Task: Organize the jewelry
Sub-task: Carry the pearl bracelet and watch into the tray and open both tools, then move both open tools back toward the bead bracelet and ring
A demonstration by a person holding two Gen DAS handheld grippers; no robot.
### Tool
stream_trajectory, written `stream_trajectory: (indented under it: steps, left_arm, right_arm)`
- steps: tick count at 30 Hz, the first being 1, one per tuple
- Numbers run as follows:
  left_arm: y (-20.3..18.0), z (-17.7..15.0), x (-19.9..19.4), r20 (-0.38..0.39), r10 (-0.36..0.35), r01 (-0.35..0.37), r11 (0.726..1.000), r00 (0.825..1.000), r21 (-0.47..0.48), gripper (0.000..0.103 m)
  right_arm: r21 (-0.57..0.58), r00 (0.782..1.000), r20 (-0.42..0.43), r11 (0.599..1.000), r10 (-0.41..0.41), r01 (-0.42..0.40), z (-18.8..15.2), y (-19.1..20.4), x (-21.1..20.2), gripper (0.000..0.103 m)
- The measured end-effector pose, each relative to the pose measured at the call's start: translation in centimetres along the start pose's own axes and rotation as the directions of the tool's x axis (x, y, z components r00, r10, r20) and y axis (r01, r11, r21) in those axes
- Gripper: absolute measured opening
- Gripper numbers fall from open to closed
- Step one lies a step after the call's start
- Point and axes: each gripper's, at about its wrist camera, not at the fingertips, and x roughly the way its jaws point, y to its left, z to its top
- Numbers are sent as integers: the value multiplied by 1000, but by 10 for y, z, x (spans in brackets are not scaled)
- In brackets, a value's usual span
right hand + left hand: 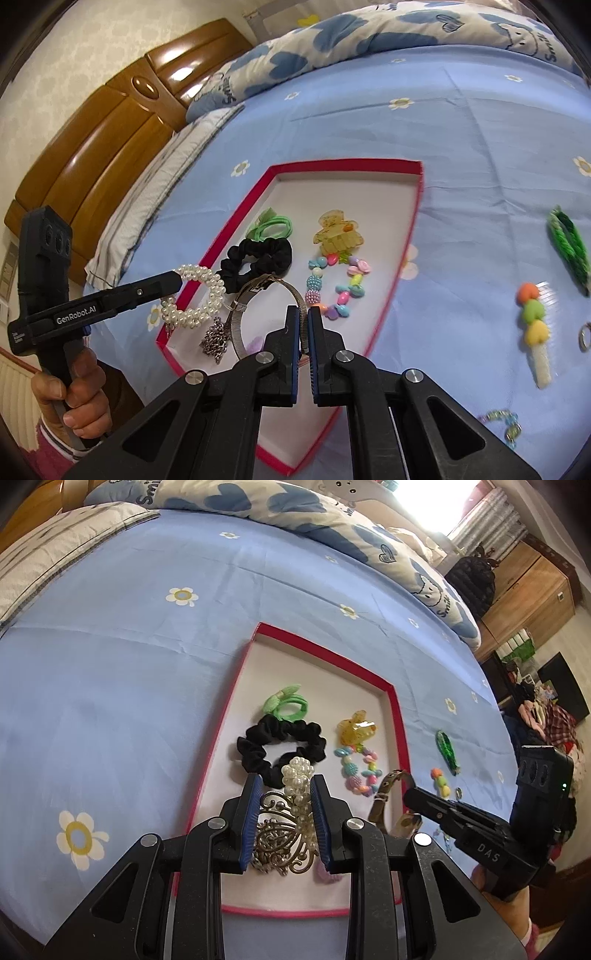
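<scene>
Left hand-held gripper (283,794) pinches pearl bracelet (297,775) (above red-rimmed tray (400,716)); right (303,325) clamps watch (266,286).

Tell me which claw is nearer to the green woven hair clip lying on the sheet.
Right. The right claw, shut on a metal watch band, is over the red tray's near side toward the green clip; the left claw, holding the pearl bracelet, is farther across the tray.

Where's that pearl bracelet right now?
The pearl bracelet hangs in the left gripper, over the near left edge of the red tray, beside the black scrunchie.
</scene>
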Motion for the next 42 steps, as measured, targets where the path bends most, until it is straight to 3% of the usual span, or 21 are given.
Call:
stream_trajectory:
  steps: [16,26,28,31,38,42]
  left_arm:
    - [14,1,37,-58,63,-64,998,996,-11,25]
    - [14,-1,44,-87,94,-94,996,992,0,26]
    - [15,-1,44,-95,101,-102,995,990,-6,30]
    - [16,-1,42,-97,96,-98,995,991,-17,30]
    - [5,-4,26,-71,96,-97,995,993,2,42]
    - [-7,-8,16,-50,98,-96,995,994,25,47]
  right_arm:
    - [-43,992,-94,996,-83,79,9,-5,41,5]
    - [-46,992,-102,996,-78,74,10,-6,42,9]
    - [-43,992,-100,997,-72,68,9,-5,42,10]
    - [-36,994,-91,998,-63,60,10,-4,38,18]
    - [-17,998,-43,999,-43,43,8,-2,15,38]
    - [13,999,-2,999,-38,38,-2,-8,-10,40]
